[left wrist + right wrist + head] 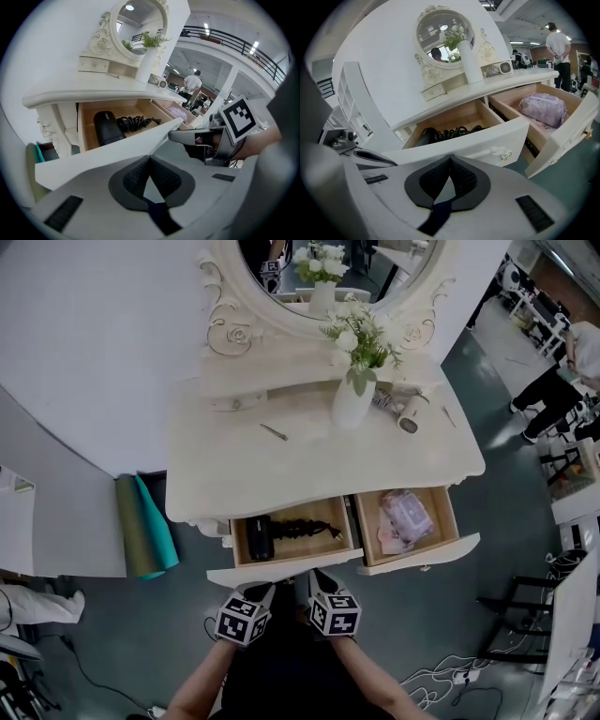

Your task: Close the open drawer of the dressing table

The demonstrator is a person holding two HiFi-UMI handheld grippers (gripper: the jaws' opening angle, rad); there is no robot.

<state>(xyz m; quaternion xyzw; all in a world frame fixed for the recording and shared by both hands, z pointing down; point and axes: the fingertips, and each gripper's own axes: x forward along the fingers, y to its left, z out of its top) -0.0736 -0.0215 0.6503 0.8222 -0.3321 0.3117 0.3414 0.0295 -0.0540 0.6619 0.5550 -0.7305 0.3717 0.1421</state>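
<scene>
The white dressing table point(281, 470) has both drawers pulled out. The left drawer point(281, 569) holds a black hair dryer point(260, 536) with its coiled cord. The right drawer point(424, 555) holds a pink packet point(405, 516). My left gripper point(265, 590) and right gripper point(319, 577) sit side by side just in front of the left drawer's front panel, both shut on nothing. In the left gripper view the left gripper point(150, 159) points at the drawer front point(108, 152). In the right gripper view the right gripper point(450, 159) faces the drawer front point(478, 140) near its knob point(502, 153).
On the tabletop stand a white vase of flowers point(353, 401), a small white dryer point(405, 414) and an oval mirror point(328, 277). A teal and green roll point(145, 526) leans left of the table. A black frame point(516, 620) and cables point(441, 676) are at the right.
</scene>
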